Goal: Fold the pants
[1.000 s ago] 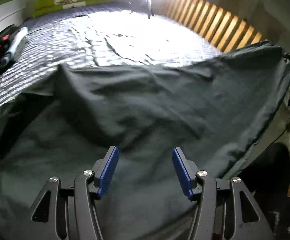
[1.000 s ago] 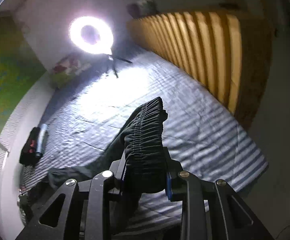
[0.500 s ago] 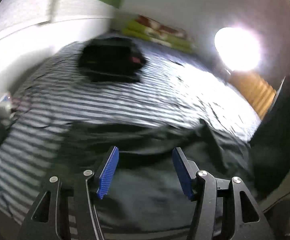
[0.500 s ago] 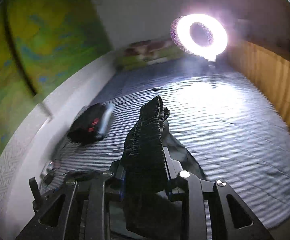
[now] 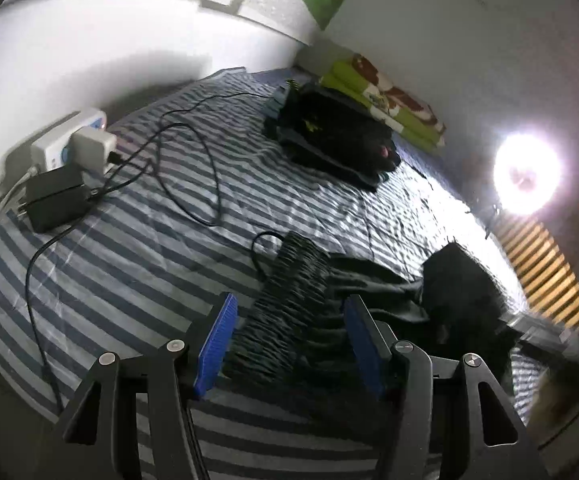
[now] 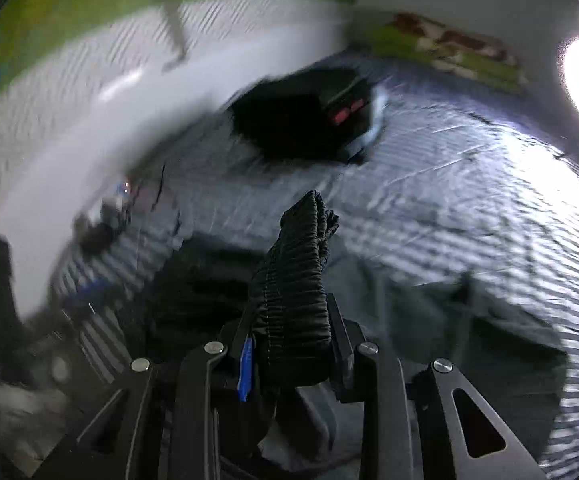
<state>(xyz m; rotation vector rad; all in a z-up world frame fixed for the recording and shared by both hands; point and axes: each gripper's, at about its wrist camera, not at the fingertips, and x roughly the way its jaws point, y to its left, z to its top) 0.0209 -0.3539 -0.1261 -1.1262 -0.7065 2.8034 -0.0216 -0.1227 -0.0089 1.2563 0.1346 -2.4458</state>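
We see 2 claws. The left claw [image 5: 287,336] stands with its 2 blue pads [image 5: 217,338] wide apart, the ribbed waistband [image 5: 285,304] of the pants [image 5: 373,292] lying between them without either pad touching it. The right claw [image 6: 289,354] is clamped on a bunched section of waistband [image 6: 295,276], which stands up out of its jaws in a dark gathered column.

There is 1 pair of pants — black, elastic-ribbed at the waist, smooth and matte below — lying crumpled on the striped bed [image 5: 141,264]; in the right wrist view the rest of the cloth [image 6: 429,320] spreads grey under and beyond the claw.

Farther out lie 1 black bag [image 5: 337,140], 1 folded green-and-red blanket [image 5: 389,100] against the wall, and 1 ring light [image 5: 527,178].

The left wrist view alone is sharp, and shows what the other blurs: 1 white power strip [image 5: 69,140], 1 black adapter [image 5: 55,202] and black cables [image 5: 193,160] looping over the stripes, plus wooden slats [image 5: 545,276] at the far right. The right wrist view alone shows the grip itself — and red marks on the bag [image 6: 313,120].
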